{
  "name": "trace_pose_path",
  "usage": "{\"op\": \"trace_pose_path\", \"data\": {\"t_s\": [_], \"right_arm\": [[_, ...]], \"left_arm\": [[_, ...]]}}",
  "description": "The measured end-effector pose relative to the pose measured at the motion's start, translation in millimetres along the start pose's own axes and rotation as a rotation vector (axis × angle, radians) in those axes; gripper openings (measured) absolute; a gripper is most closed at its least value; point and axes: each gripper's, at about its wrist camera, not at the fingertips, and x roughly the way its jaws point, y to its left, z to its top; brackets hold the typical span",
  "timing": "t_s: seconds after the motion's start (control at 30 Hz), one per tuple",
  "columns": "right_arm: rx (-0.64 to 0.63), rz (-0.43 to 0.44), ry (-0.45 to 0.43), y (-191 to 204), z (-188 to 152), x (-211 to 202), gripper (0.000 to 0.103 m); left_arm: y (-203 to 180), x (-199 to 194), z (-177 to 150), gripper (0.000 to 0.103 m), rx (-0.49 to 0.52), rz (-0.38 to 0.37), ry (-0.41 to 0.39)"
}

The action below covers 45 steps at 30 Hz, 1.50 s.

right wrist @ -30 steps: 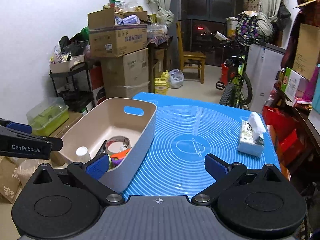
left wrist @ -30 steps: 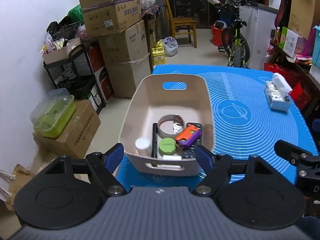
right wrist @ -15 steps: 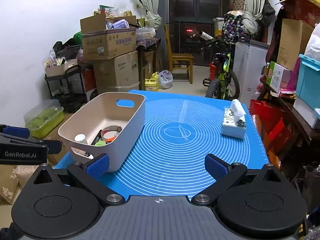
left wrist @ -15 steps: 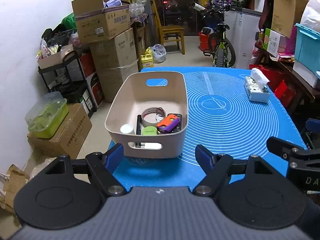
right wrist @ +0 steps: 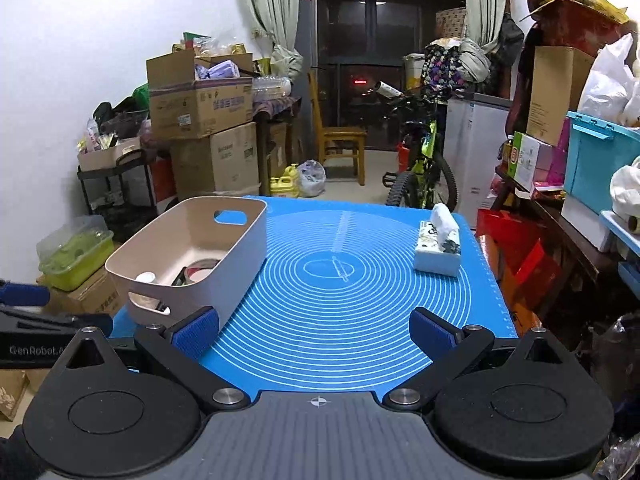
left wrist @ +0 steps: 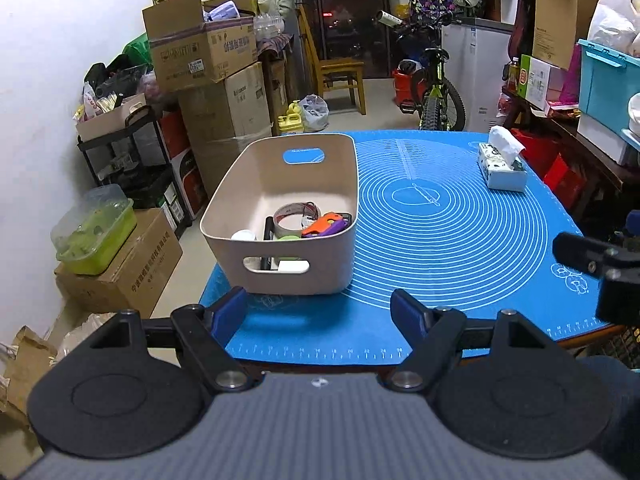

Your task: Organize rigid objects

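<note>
Resting: the beige bin sits on the left part of the blue mat, with the small rigid items gathered inside it.
Bin contents: a tape roll, an orange-and-purple item, a black pen and a white cap, all at the bin's near end; the far end is bare.
Mat beside the bin: no loose small items show; only a tissue box stands well to the right of the bin, near the far edge.
Progress: by appearance the sorting is done or nearly so; nothing visibly waits to be put in.
Left gripper: fingers spread wide, holding nothing, just short of the bin's near wall.
Right gripper: fingers spread wide, holding nothing, right of the bin over the mat's near edge.
Change from earlier frames: both grippers have drawn back from the bin; the bin looks smaller and farther off, and more of the mat's near edge shows.
</note>
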Motion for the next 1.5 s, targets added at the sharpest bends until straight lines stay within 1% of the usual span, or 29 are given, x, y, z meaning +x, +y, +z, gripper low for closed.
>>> {"op": "trace_pose_path", "data": {"t_s": [0.27, 0.37, 0.43, 0.6, 0.8, 1.13, 1.3, 1.5], "right_arm": [[-0.019, 0.015, 0.008, 4.6, -8.3, -2.5, 0.1], [-0.023, 0.015, -0.003, 5.9, -9.8, -4.0, 0.1], [-0.025, 0.015, -0.006, 5.6, -11.1, -4.6, 0.1], [-0.007, 0.013, 0.001, 5.4, -12.7, -4.2, 0.1], [-0.021, 0.015, 0.023, 9.1, -16.4, 0.4, 0.1], [-0.014, 0.015, 0.026, 10.8, -18.2, 1.9, 0.1], [-0.015, 0.015, 0.026, 11.1, -18.3, 1.9, 0.1], [-0.01, 0.008, 0.023, 12.4, -18.4, 1.8, 0.1]], "left_arm": [[-3.4, -1.0, -8.1, 0.079, -0.002, 0.001, -0.004], [-5.1, -1.5, -11.3, 0.079, 0.005, -0.008, -0.012], [-6.6, -0.8, -13.3, 0.079, 0.014, 0.0, -0.015], [-6.6, 0.4, -13.3, 0.079, 0.013, 0.0, -0.014], [-3.4, 4.9, -14.7, 0.079, -0.004, -0.002, -0.009], [0.6, 7.3, -15.1, 0.079, -0.015, -0.006, -0.001], [-2.6, 6.4, -14.9, 0.079, 0.003, -0.015, -0.011], [-4.0, 8.2, -15.6, 0.079, 0.009, -0.015, -0.004]]}}
